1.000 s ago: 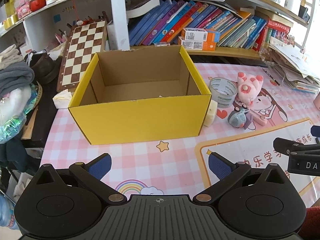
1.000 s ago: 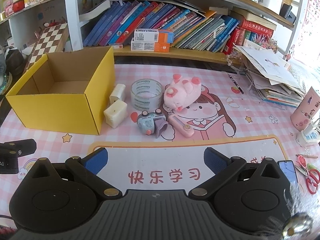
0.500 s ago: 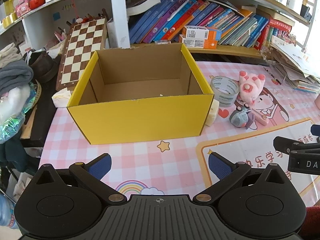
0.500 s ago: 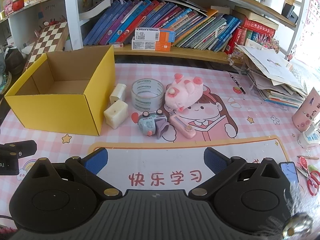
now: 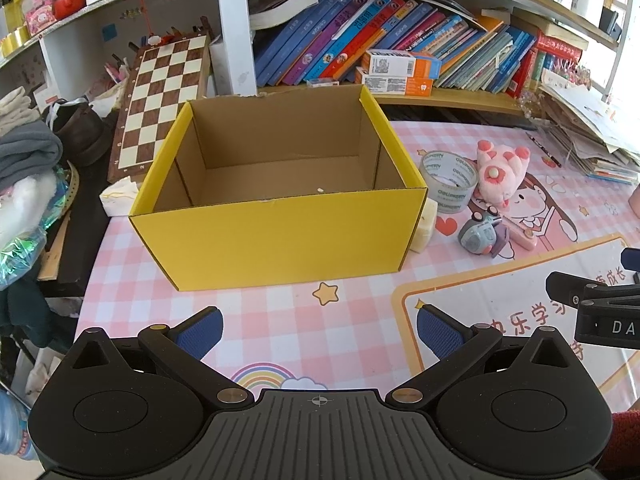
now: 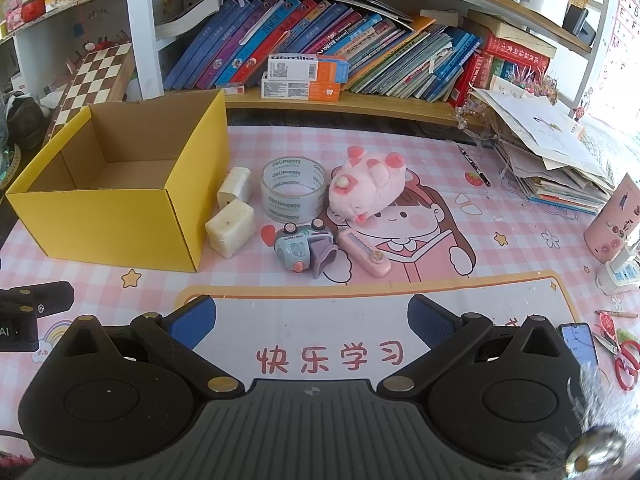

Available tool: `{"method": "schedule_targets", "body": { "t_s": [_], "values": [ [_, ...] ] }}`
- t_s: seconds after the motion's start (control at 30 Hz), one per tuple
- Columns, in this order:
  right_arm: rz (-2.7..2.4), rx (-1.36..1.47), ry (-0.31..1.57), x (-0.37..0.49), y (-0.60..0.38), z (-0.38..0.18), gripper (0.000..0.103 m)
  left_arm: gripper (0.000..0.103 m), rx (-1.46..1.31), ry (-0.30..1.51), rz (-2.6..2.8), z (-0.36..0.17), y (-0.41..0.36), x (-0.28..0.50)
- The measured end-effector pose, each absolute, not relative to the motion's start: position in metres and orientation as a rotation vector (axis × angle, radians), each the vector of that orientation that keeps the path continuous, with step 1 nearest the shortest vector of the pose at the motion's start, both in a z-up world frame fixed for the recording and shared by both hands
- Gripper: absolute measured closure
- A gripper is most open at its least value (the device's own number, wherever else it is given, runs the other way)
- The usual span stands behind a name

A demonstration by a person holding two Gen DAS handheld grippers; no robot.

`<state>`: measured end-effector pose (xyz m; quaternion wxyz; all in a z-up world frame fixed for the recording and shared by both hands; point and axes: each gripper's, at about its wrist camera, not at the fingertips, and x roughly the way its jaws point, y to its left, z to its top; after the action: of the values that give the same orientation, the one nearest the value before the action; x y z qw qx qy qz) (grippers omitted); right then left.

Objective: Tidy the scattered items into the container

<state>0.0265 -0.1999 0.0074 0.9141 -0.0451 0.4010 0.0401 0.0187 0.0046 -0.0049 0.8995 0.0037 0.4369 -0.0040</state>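
An open yellow cardboard box (image 5: 280, 240) (image 6: 116, 224) stands on the pink mat, with only a crumb inside. Right of it lie two cream blocks (image 6: 231, 229) (image 6: 235, 184), a clear tape roll (image 6: 293, 189) (image 5: 449, 180), a pink plush (image 6: 366, 188) (image 5: 500, 172), a grey toy car (image 6: 302, 249) (image 5: 480, 232) and a pink cutter (image 6: 364, 252). My left gripper (image 5: 319, 330) is open and empty in front of the box. My right gripper (image 6: 311, 322) is open and empty in front of the items.
A bookshelf (image 6: 320, 60) runs along the back. A chessboard (image 5: 160, 100) leans at back left beside piled clothes (image 5: 24, 160). A paper stack (image 6: 552, 160), pink cup (image 6: 612, 220), phone (image 6: 578, 344) and scissors (image 6: 624, 360) sit at the right.
Both grippers have eased slightly forward toward the box and items. Both stay open and empty.
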Motion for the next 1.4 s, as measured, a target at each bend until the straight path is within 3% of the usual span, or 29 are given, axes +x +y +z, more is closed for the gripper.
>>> {"method": "schedule_targets", "body": {
  "t_s": [1.4],
  "values": [
    [0.066,-0.108,0.845,0.0289,-0.1955,0.0025,0.0,0.0,-0.045,0.918,-0.138,-0.0095,0.0105,0.0237]
  ]
}}
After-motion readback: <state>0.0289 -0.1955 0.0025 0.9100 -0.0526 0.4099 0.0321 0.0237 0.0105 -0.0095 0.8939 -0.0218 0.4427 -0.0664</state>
